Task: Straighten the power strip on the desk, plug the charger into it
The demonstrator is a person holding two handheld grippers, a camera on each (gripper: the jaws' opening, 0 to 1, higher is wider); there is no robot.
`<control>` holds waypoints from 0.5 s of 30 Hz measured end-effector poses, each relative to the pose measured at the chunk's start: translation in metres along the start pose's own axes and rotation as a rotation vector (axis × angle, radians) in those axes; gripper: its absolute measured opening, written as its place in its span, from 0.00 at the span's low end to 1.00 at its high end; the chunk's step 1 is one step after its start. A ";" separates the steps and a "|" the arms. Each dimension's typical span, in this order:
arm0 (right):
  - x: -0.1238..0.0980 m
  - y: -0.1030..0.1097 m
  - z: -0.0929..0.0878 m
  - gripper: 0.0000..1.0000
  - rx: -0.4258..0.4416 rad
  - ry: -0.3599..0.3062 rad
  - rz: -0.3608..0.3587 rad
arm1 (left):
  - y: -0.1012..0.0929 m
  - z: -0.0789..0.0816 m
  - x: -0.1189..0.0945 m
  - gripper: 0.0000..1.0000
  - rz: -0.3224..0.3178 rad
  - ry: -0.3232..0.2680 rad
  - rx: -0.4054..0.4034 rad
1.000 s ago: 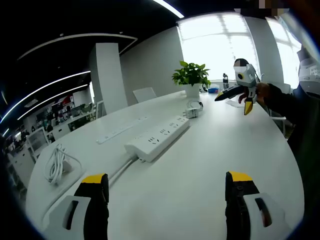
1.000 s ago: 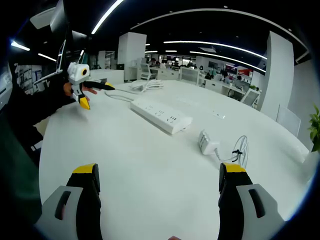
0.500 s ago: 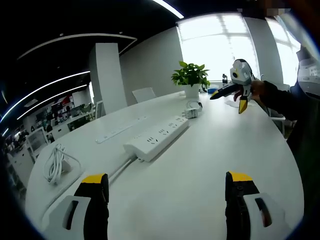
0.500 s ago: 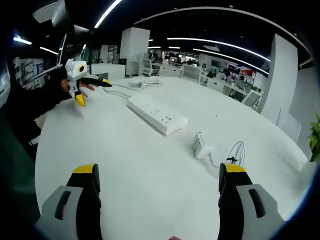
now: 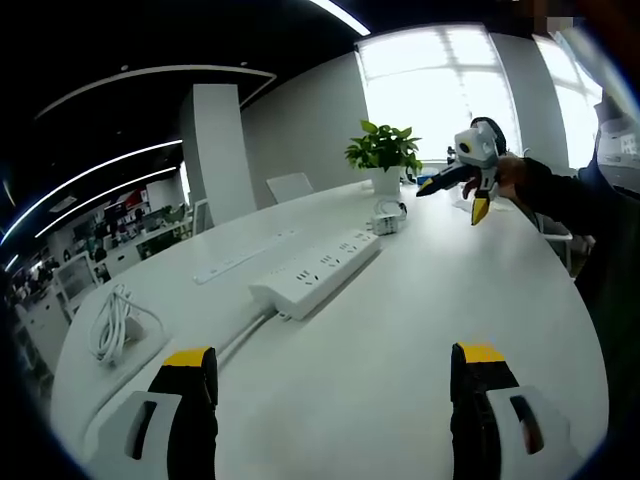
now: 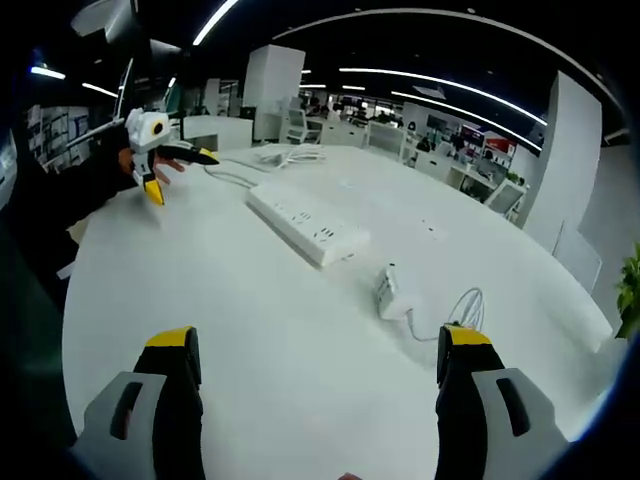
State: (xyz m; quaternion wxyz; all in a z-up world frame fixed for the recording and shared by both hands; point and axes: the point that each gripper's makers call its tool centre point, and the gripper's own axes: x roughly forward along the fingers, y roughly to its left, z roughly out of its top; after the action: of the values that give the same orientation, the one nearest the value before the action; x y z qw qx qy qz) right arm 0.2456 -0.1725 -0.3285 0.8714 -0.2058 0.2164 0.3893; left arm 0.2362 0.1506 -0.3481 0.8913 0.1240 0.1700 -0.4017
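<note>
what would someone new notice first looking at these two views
The long white power strip lying at a slant mid-table stands out first, its cord running off towards a coiled white cable near the table's edge. Just beyond it sits the small white charger with its looped wire, unplugged. Both yellow-tipped grippers, left gripper and right gripper, hover open above the white table.

Open office — bright window point(image 5: 440, 85), white pillar point(image 5: 215, 150).

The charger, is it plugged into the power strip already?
No, the charger lies loose on the desk, apart from the power strip.
</note>
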 end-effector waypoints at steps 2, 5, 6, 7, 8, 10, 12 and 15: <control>0.002 -0.002 0.001 0.99 -0.010 0.005 0.007 | 0.001 -0.002 0.001 1.00 0.001 0.004 0.002; 0.004 -0.005 0.002 0.99 -0.012 0.009 0.010 | 0.003 0.000 0.001 1.00 0.005 -0.001 0.002; 0.005 -0.005 0.003 0.99 -0.016 0.011 0.010 | 0.003 0.000 0.001 1.00 0.005 -0.001 0.001; 0.006 -0.006 0.003 0.99 -0.018 0.012 0.009 | 0.003 0.000 0.001 1.00 0.006 -0.002 0.003; 0.006 -0.007 0.003 0.99 -0.020 0.014 0.009 | 0.003 0.001 0.000 1.00 0.007 -0.001 0.010; 0.008 -0.008 0.005 0.98 -0.022 0.013 0.011 | 0.003 0.001 0.000 1.00 0.007 -0.001 0.009; 0.009 -0.009 0.006 0.98 -0.024 0.013 0.012 | 0.004 0.000 0.000 1.00 0.008 -0.001 0.007; 0.010 -0.013 0.006 0.97 -0.030 0.017 0.012 | 0.005 -0.002 0.000 1.00 0.008 0.005 0.008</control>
State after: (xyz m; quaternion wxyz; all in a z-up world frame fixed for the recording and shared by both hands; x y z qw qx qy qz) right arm 0.2628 -0.1708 -0.3262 0.8640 -0.2208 0.2192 0.3958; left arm 0.2395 0.1540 -0.3496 0.8919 0.1293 0.1701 -0.3987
